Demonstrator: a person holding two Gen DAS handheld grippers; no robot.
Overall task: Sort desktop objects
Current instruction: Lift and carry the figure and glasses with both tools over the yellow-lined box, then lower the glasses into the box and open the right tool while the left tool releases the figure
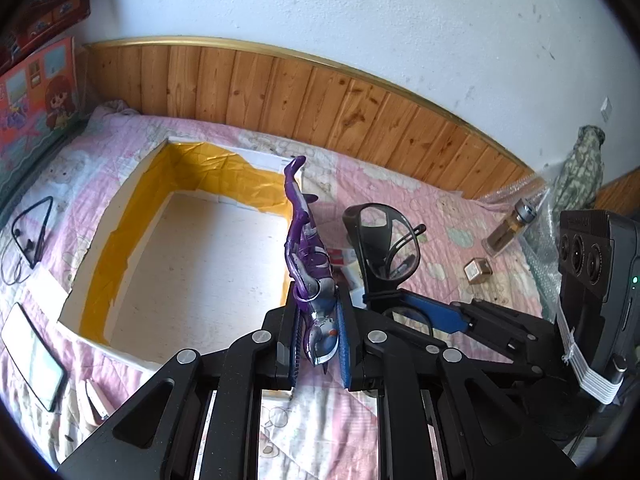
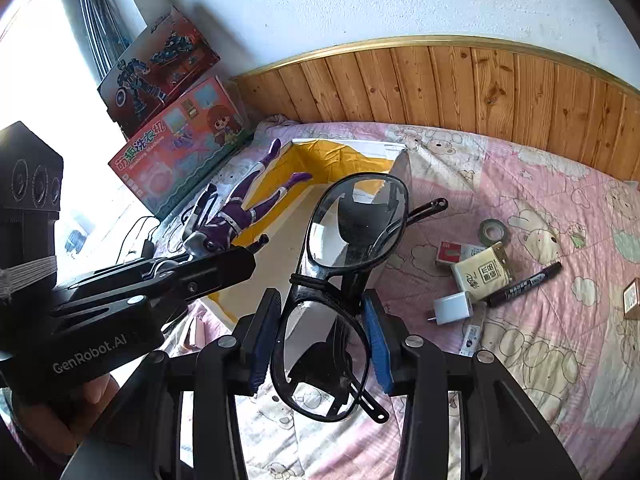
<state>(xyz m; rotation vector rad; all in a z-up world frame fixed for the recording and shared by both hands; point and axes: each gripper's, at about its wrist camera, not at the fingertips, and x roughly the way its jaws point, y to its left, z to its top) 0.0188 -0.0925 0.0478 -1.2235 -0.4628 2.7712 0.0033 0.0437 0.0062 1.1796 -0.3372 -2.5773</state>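
Note:
My left gripper (image 1: 318, 330) is shut on a purple and silver toy figure (image 1: 306, 248), gripped by the head and chest, legs pointing away over the open white box with yellow lining (image 1: 132, 200). My right gripper (image 2: 320, 336) is shut on a pair of black-framed glasses (image 2: 352, 224), held upright by the lower lens, at the box's right side. The left gripper with the figure (image 2: 240, 212) also shows in the right wrist view, over the box (image 2: 344, 156). The right gripper with the glasses (image 1: 384, 240) shows in the left wrist view.
On the pink quilt (image 2: 540, 184) to the right lie a tape roll (image 2: 495, 232), small boxes (image 2: 480, 268), a white charger (image 2: 452, 308) and a black marker (image 2: 524, 284). A phone (image 1: 32, 356) and cable (image 1: 32, 232) lie left of the box. Toy boxes (image 2: 180, 152) lean at the wall.

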